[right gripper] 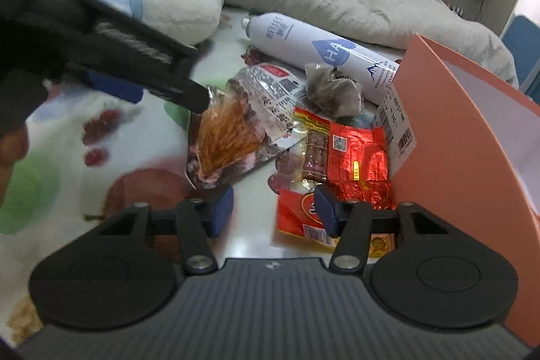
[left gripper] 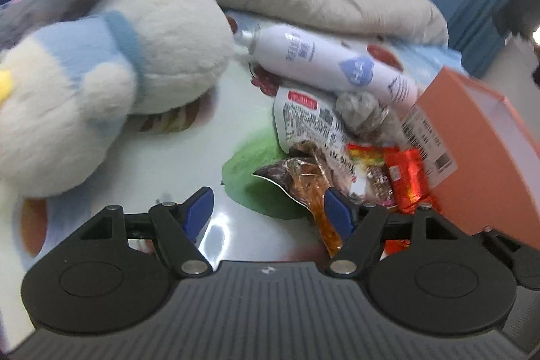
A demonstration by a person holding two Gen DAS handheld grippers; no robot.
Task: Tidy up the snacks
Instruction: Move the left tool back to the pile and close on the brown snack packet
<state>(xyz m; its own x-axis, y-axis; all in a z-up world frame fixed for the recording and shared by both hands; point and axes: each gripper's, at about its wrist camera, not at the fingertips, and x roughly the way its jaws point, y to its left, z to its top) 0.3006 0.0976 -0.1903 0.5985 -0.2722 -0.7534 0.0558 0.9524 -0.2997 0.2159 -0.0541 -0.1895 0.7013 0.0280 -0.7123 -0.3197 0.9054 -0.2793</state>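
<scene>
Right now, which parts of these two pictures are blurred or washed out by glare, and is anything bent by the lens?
Left wrist view: the plush toy and orange box are motion-smeared; glare on the glossy tablecloth near the left gripper. Right wrist view: the left gripper crossing from the left is smeared, the spray bottle reads sharply, and the box edge bows from fisheye distortion; the right gripper is sharp.

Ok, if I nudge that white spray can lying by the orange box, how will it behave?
The spray can lies on its side on a smooth tablecloth, so it will probably roll. Its body looks rigid, so it should not crumple. The crumpled wrapper and the orange box beside it may stop it.
</scene>
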